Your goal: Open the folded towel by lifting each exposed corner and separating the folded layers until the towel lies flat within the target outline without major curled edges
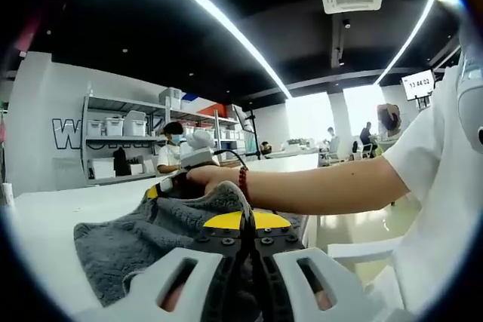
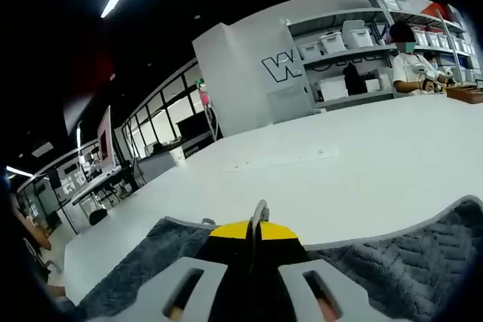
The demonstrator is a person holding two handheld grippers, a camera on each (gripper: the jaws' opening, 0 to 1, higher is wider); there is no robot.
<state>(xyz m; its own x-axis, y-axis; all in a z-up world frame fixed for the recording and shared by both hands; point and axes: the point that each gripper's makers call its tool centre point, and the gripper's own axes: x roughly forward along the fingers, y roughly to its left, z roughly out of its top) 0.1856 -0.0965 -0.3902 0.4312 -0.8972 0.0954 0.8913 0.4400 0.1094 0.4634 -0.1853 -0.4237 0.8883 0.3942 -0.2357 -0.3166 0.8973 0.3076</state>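
the towel [image 1: 143,235] edge is pinched between closed jaws of left gripper [image 1: 243,235] and right gripper [image 2: 256,235], cloth extending forward of each.

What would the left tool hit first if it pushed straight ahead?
The left tool is already shut on the towel; straight on, probably the person's hand on the other tool, though depth is unclear.
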